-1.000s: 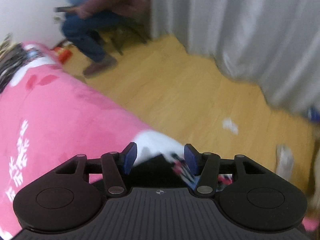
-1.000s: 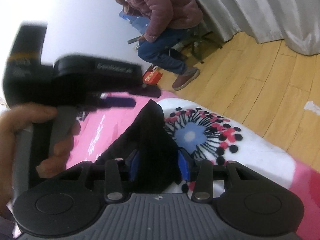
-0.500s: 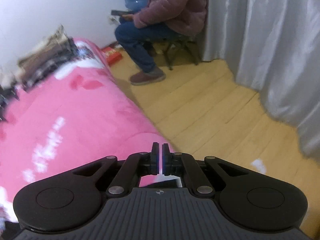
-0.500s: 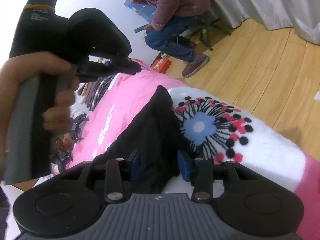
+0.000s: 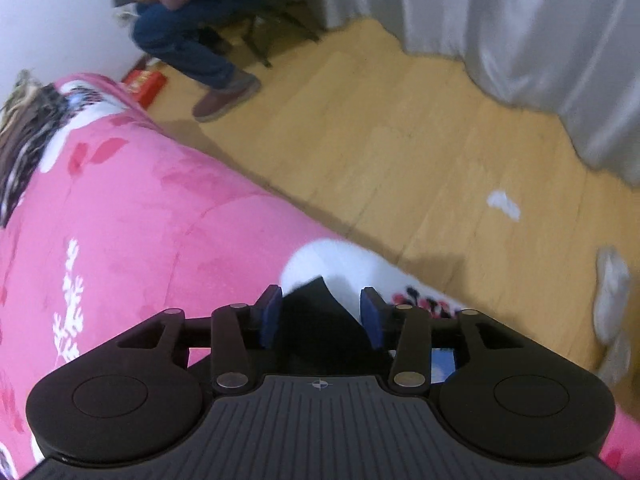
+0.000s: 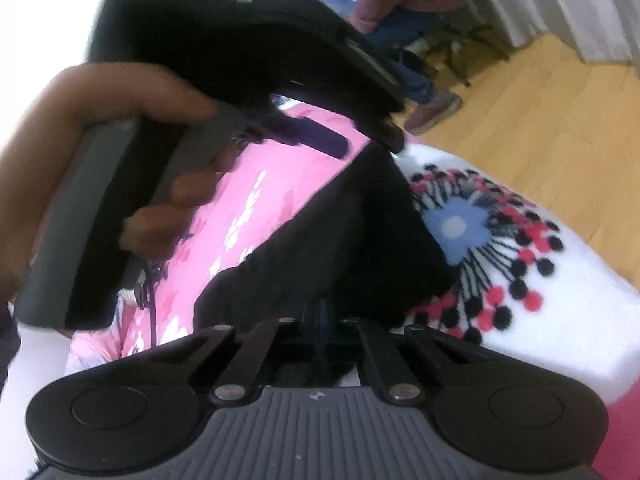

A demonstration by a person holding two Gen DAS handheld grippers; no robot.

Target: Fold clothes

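A black garment (image 6: pixel 348 240) lies on a pink bed blanket (image 5: pixel 132 216) near the bed's corner. In the left wrist view my left gripper (image 5: pixel 319 314) is open, and a corner of the black garment (image 5: pixel 316 320) sits between its blue pads. In the right wrist view my right gripper (image 6: pixel 318 318) is shut on the near edge of the black garment. The left gripper, held in a hand (image 6: pixel 120 128), shows there above the garment's far corner.
The blanket has a white patch with a blue and red flower print (image 6: pixel 476 232). Wood floor (image 5: pixel 400 152) lies beyond the bed edge, with grey curtains (image 5: pixel 520 32). A person sits on a chair (image 5: pixel 200 20) at the back. White scraps (image 5: pixel 502 204) lie on the floor.
My left gripper was shut half a second ago and is open now around the garment's corner. My right gripper went from open around the garment to shut on it.
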